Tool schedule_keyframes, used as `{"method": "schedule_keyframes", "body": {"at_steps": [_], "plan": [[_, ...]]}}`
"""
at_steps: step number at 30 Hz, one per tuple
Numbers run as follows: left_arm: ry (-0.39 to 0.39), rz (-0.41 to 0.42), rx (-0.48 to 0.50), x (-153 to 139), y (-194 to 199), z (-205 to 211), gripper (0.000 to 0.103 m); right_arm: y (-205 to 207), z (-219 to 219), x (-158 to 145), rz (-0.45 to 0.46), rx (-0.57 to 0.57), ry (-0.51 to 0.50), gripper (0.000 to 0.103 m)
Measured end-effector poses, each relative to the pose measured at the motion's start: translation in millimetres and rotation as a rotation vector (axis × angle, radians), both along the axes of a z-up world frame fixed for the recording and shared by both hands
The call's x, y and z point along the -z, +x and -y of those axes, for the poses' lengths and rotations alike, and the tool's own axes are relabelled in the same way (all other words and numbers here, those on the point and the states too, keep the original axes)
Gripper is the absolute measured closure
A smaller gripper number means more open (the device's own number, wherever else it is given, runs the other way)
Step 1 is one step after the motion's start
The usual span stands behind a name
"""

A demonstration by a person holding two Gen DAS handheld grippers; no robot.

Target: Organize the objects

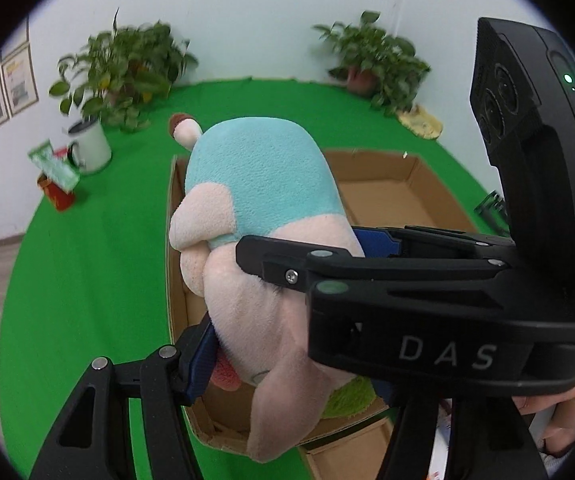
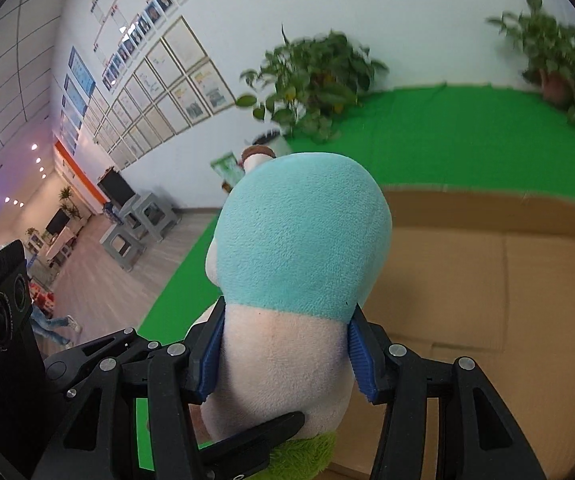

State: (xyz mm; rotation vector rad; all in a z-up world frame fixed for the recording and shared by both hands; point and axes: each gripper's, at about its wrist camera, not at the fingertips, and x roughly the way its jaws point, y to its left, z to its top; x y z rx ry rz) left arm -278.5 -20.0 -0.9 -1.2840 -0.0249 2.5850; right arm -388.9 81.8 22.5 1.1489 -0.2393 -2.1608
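A plush toy point(image 1: 255, 208) with a pink body, teal top and green base is held above an open cardboard box point(image 1: 391, 196). My left gripper point(image 1: 287, 360) is shut on the toy's lower pink part; its left blue pad point(image 1: 201, 360) presses the toy. My right gripper point(image 1: 367, 256) reaches in from the right and grips the same toy. In the right wrist view the toy point(image 2: 299, 264) fills the centre, and my right gripper point(image 2: 283, 356) is shut on its pink body, blue pads point(image 2: 361, 360) on both sides. The box point(image 2: 507, 280) lies behind it.
A green cloth point(image 1: 87, 280) covers the table. Two potted plants point(image 1: 127, 72) point(image 1: 371, 60) stand at the back wall. A white mug point(image 1: 89, 144), a green packet point(image 1: 53, 164) and a red container point(image 1: 57, 196) sit at the left. A yellow item point(image 1: 421, 122) lies back right.
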Motion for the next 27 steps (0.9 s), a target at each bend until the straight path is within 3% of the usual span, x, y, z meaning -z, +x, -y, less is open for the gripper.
{"method": "schedule_keyframes", "body": {"at_steps": [7,14,23,27], "plan": [[-0.003,0.105,-0.050,44.6,4.6,10.4,0.040,-15.9,21.8,106.1,0.133,-0.041,-0.004,0.052],[0.009,0.144,-0.071,60.6,14.4,21.4,0.036,-21.5,48.6,156.3,0.196,-0.062,-0.006,0.051],[0.018,0.080,-0.077,45.3,45.2,26.9,0.036,-23.1,66.1,144.6,0.192,-0.031,0.002,0.046],[0.026,0.026,-0.094,34.4,64.7,33.0,0.038,-6.4,65.3,128.3,0.167,-0.016,0.045,0.034]]}}
